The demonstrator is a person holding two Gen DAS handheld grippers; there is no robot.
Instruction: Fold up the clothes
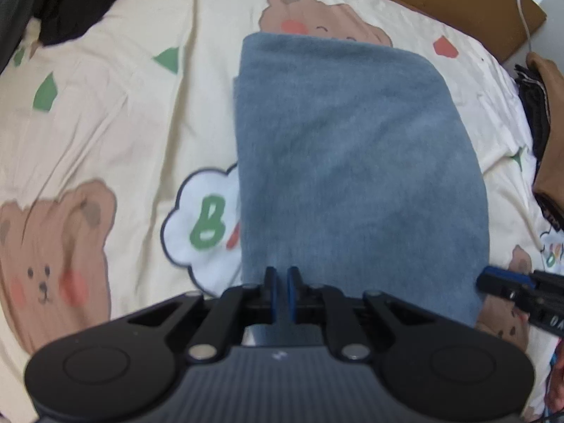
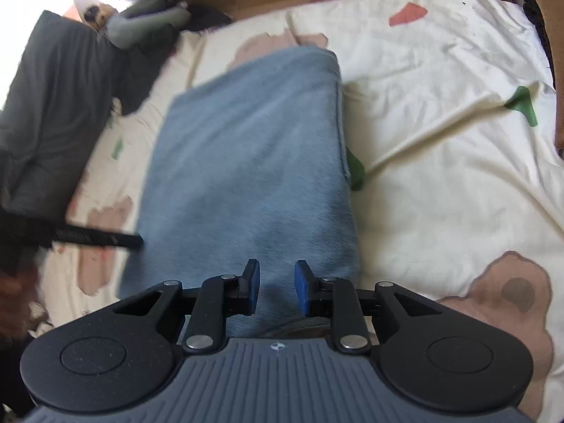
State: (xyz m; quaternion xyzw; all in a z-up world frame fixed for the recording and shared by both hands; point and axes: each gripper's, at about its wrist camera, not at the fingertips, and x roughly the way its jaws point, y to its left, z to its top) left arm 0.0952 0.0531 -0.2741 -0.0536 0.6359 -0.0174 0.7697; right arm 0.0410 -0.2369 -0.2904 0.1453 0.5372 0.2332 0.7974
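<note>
Now folded blue towel (image 1: 352, 162) on bedsheet (image 1: 116, 134)

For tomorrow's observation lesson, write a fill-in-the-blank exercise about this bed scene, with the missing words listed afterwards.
1. The folded towel is ____ in colour.
2. The bedsheet is printed with cartoon ____.
3. The left gripper has its jaws nearly ____.
4. The right gripper has its jaws ____, with a clear gap between them.

Missing words: blue; bears; shut; open
</note>
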